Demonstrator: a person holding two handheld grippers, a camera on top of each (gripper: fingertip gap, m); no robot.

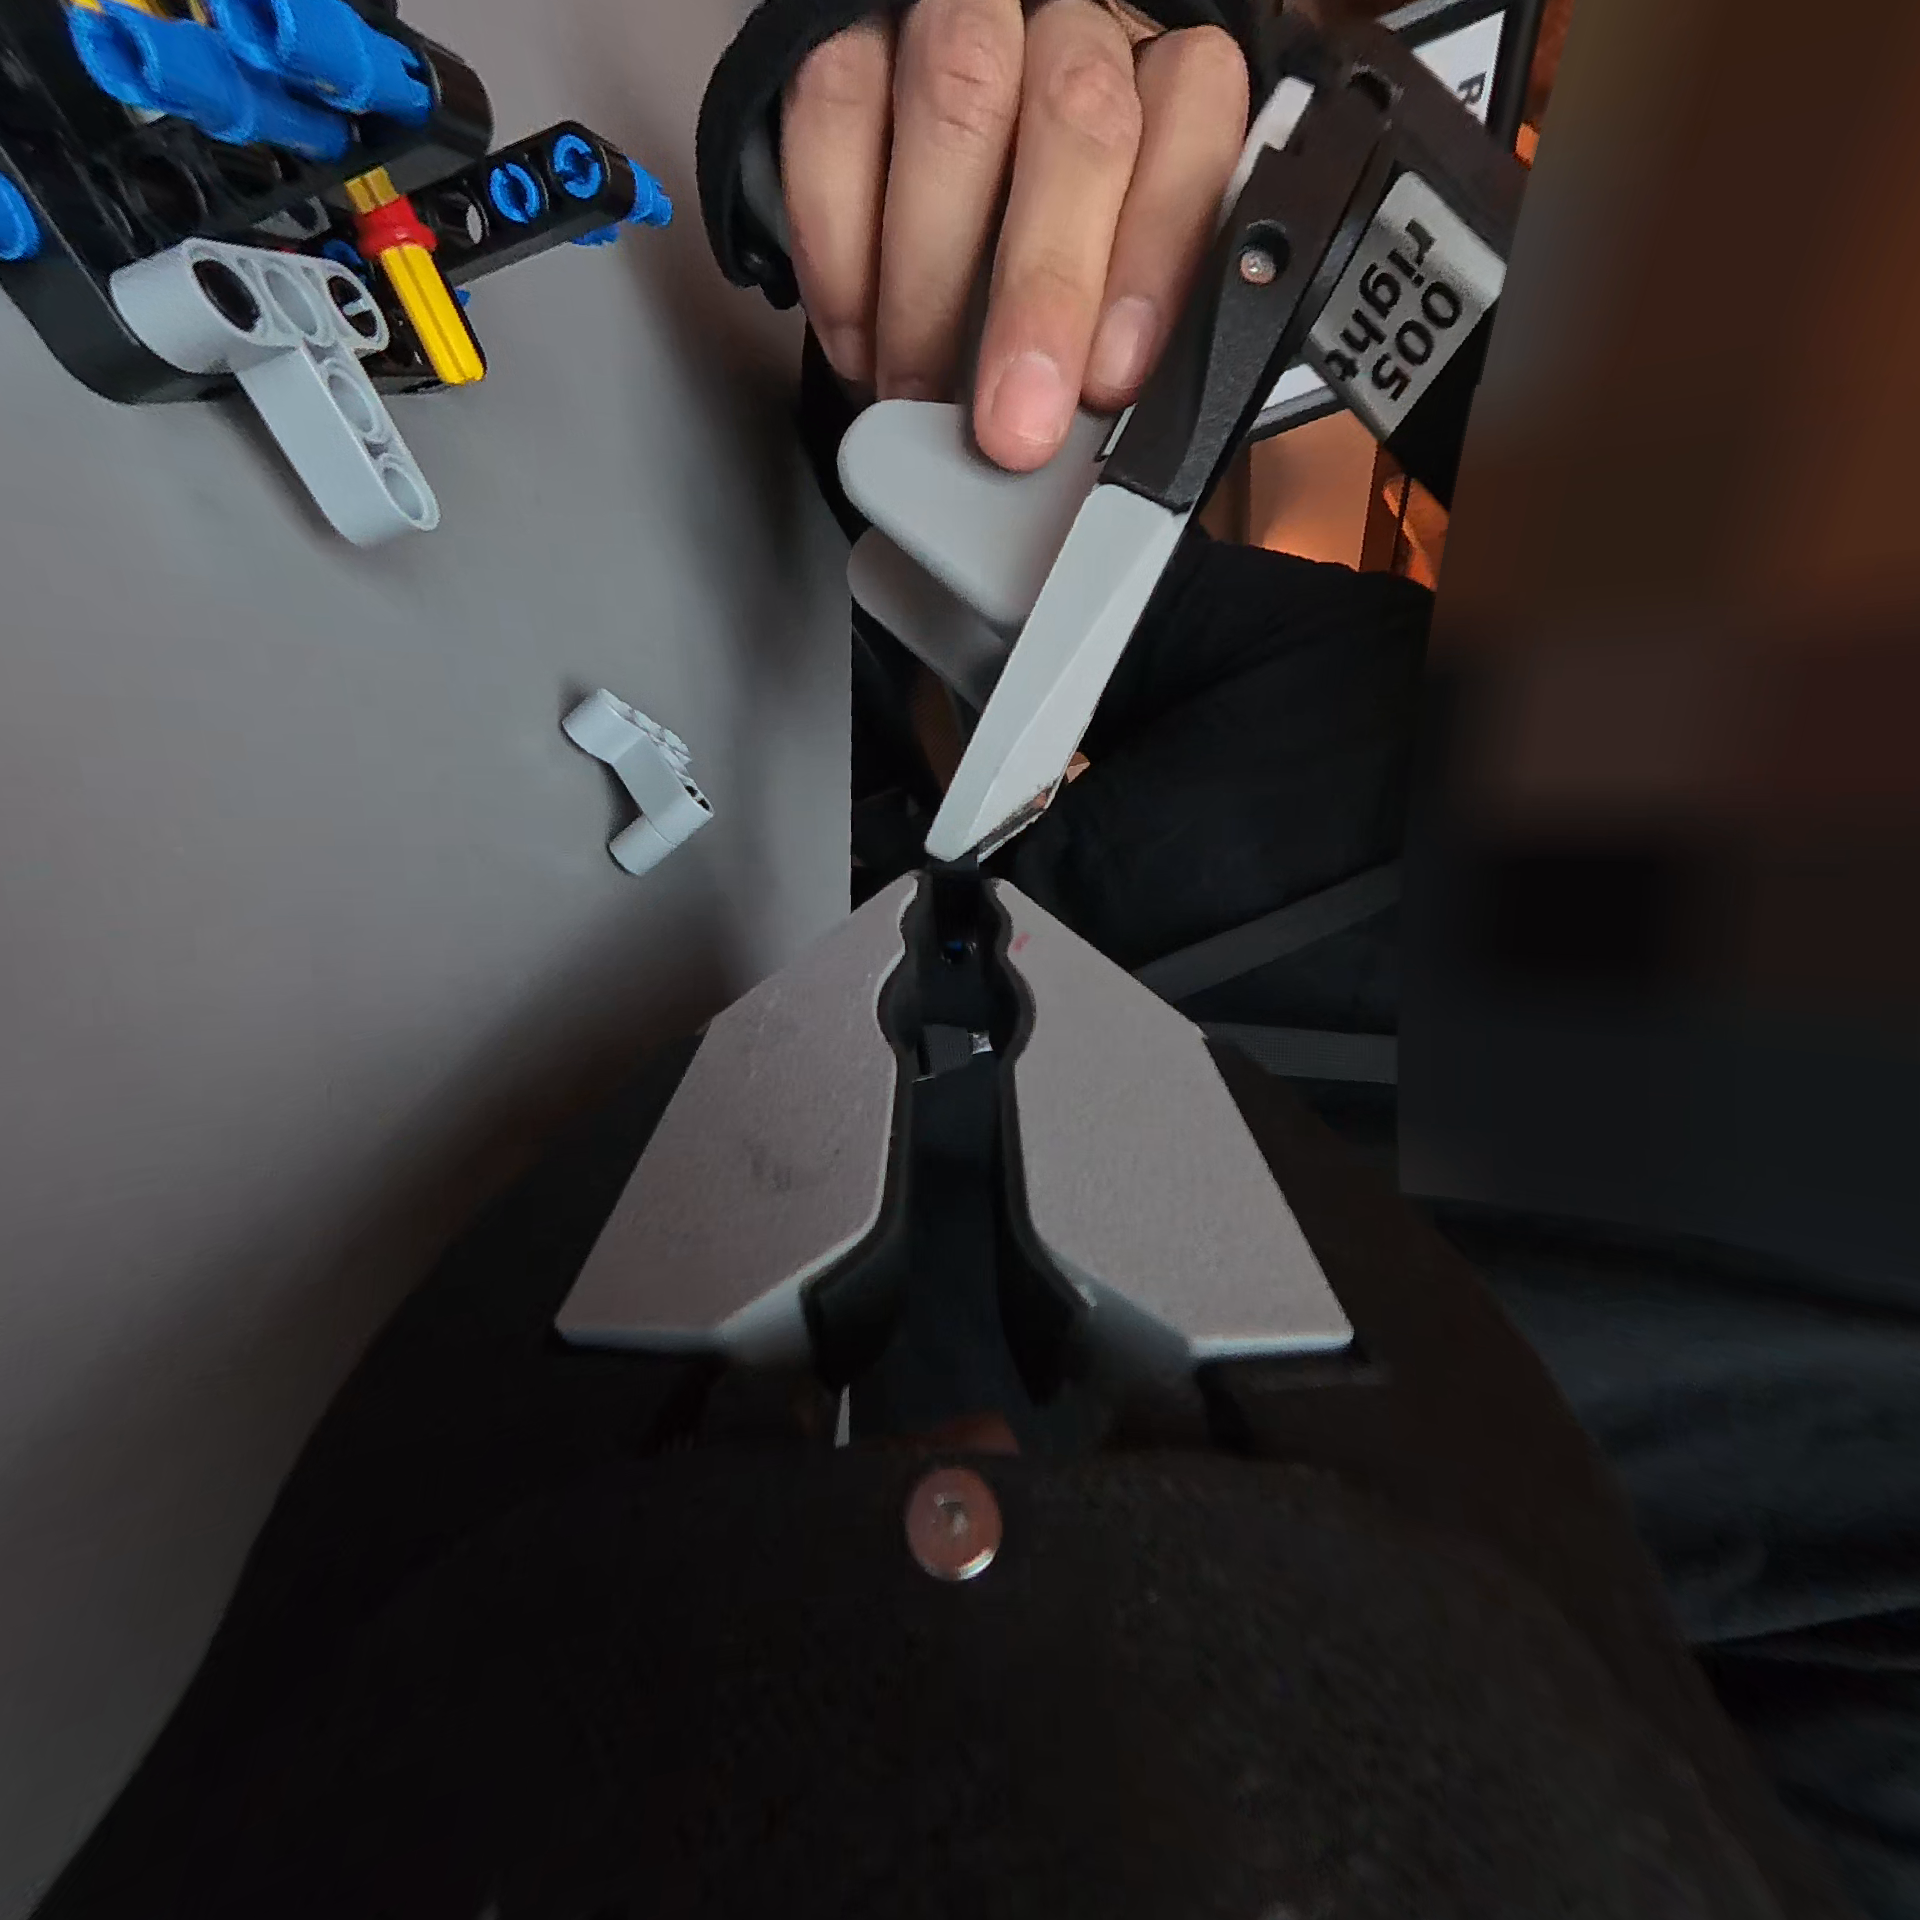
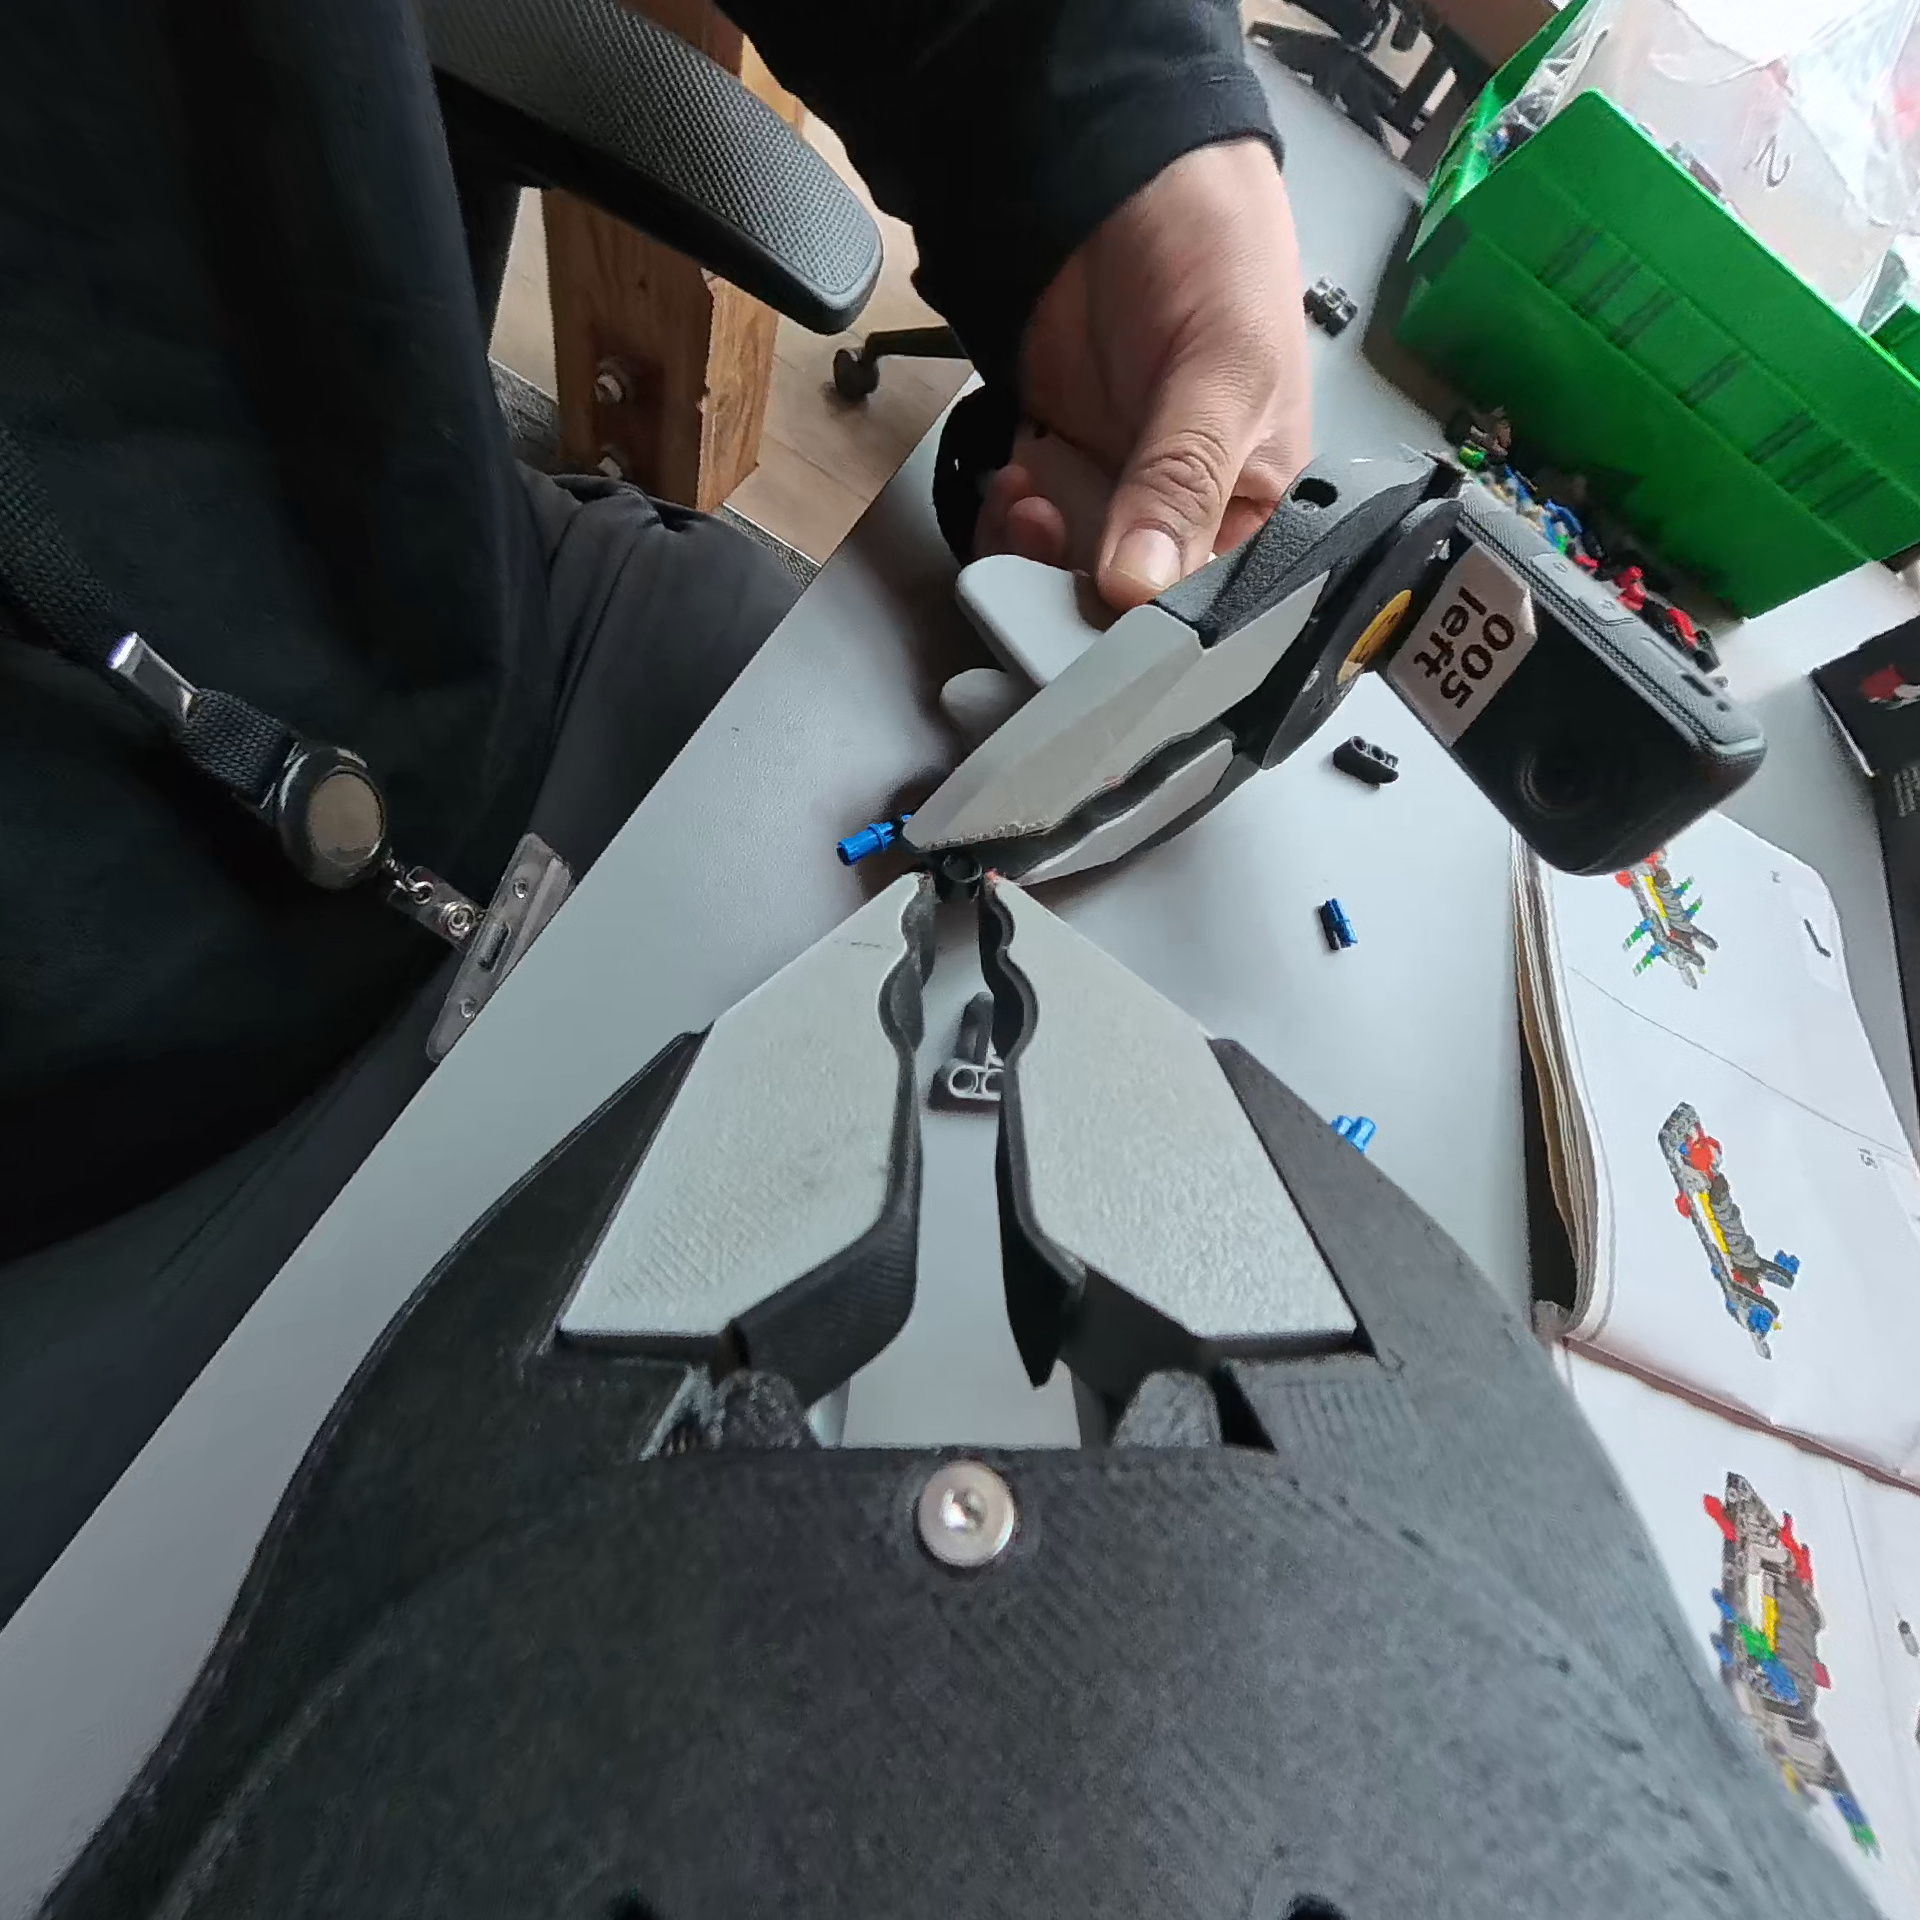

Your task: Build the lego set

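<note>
Two handheld grippers (image 2: 951, 883) (image 2: 914, 831); one partly built black-and-blue assembly (image 1: 239, 187); one loose grey bent piece (image 1: 642, 779); three loose blue pins (image 2: 868, 840) (image 2: 1338, 923) (image 2: 1353, 1127); two green bins (image 2: 1662, 343) (image 2: 1901, 332); one open instruction booklet (image 2: 1714, 1122).

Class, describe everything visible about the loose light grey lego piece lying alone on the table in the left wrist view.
The light grey lego piece is a small bent connector of matte plastic, stepped like a bracket, with small holes along its edge. It lies flat on the grey table, nothing touching it, between the black and blue lego assembly farther off and the left tool nearer the camera.
</note>
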